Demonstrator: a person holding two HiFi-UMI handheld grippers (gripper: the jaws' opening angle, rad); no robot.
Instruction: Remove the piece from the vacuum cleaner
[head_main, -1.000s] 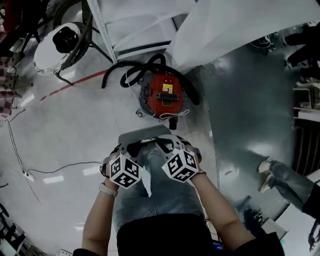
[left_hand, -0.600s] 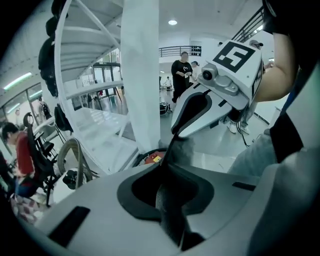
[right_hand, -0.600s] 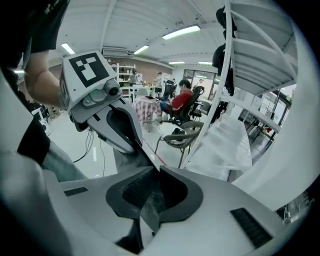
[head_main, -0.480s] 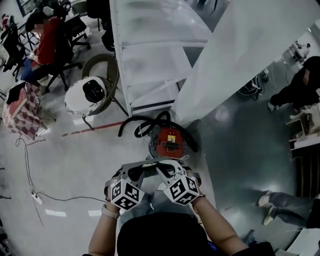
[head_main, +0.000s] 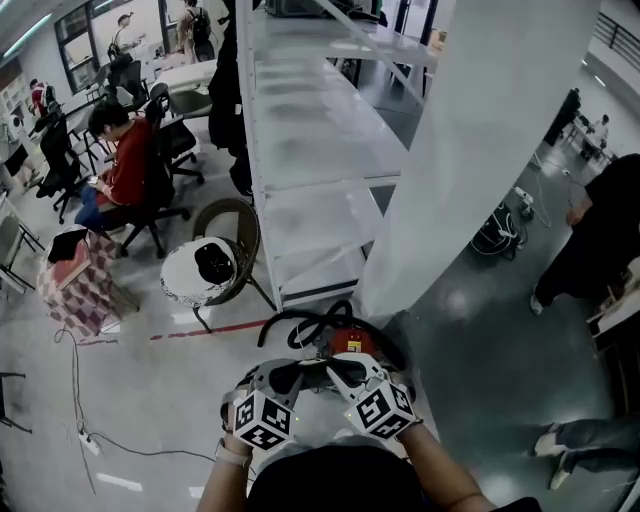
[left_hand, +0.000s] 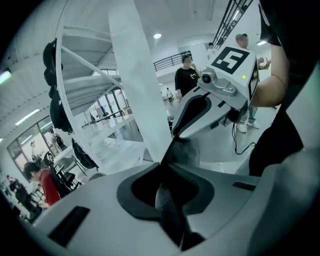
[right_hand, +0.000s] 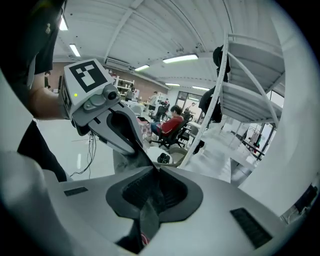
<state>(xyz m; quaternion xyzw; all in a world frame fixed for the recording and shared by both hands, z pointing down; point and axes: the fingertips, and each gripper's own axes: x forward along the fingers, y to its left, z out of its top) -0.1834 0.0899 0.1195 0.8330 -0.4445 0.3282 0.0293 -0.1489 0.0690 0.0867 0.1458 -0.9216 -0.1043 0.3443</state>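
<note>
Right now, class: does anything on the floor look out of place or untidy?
Yes. The red vacuum cleaner sits at the foot of the shelving with its black hose sprawled in loose loops around it. A thin cable also trails across the floor at left, likely a trip hazard.

The piece (left_hand: 167, 199) looks like rough grey cloth, perhaps mesh; the floor (head_main: 150, 395) is smooth, glossy.

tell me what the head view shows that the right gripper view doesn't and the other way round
Only the head view: the red vacuum cleaner. Only the right gripper view: the right gripper seen close, its jaws shut on the grey piece. Both: the seated person in red and the white shelving rack.
</note>
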